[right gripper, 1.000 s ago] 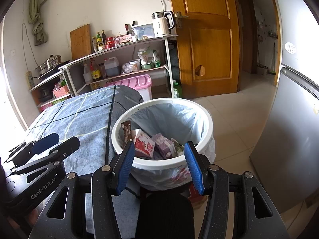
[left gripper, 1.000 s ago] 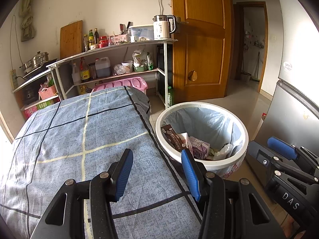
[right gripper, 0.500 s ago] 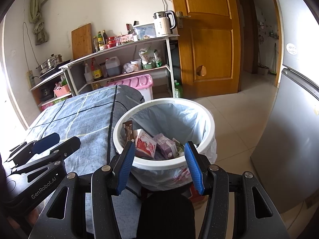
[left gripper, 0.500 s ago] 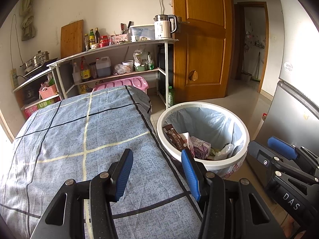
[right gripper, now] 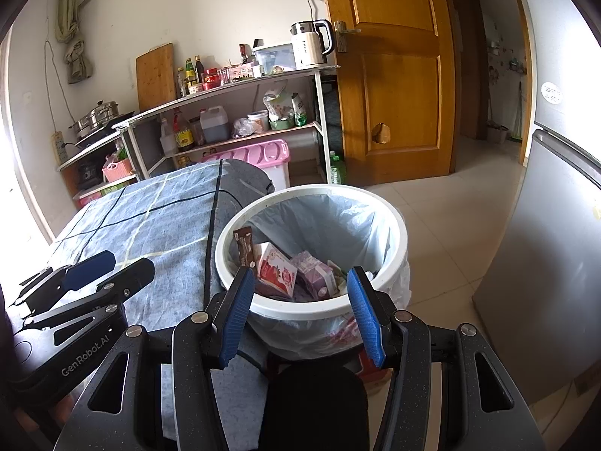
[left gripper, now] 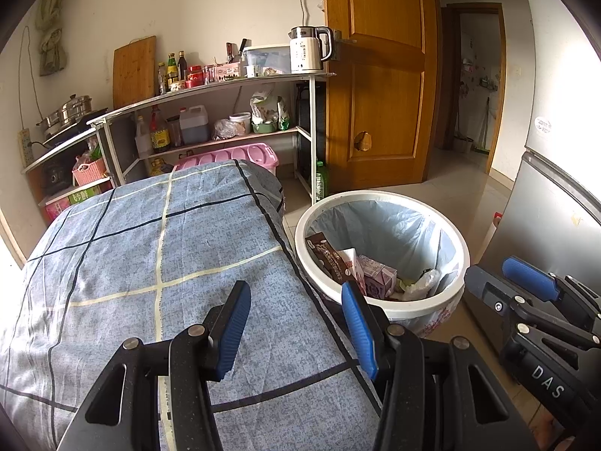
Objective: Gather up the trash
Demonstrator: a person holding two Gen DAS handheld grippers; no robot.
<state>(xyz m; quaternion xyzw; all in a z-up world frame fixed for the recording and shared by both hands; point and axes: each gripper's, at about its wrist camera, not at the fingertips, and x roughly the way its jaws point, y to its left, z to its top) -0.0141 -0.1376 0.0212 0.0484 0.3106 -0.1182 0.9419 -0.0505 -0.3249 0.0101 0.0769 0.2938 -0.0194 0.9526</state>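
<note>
The round white bin [right gripper: 394, 225], lined with thin blue plastic, holds crumpled cartons [right gripper: 278, 270] and wrappers. Both the left gripper [left gripper: 296, 319] and right gripper [right gripper: 300, 312] stand apart-jawed, empty.

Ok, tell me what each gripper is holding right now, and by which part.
Nothing. The left gripper and the right gripper both stand open and empty.

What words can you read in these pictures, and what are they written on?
"DAS": on the black body of the right tool.
"GenRobot.AI": on the black body of the left tool.
Green box on the low shelf: large characters, too blurred to read.
Cartons in the trash bin, bottle labels, fridge sticker: too small to read.
</note>
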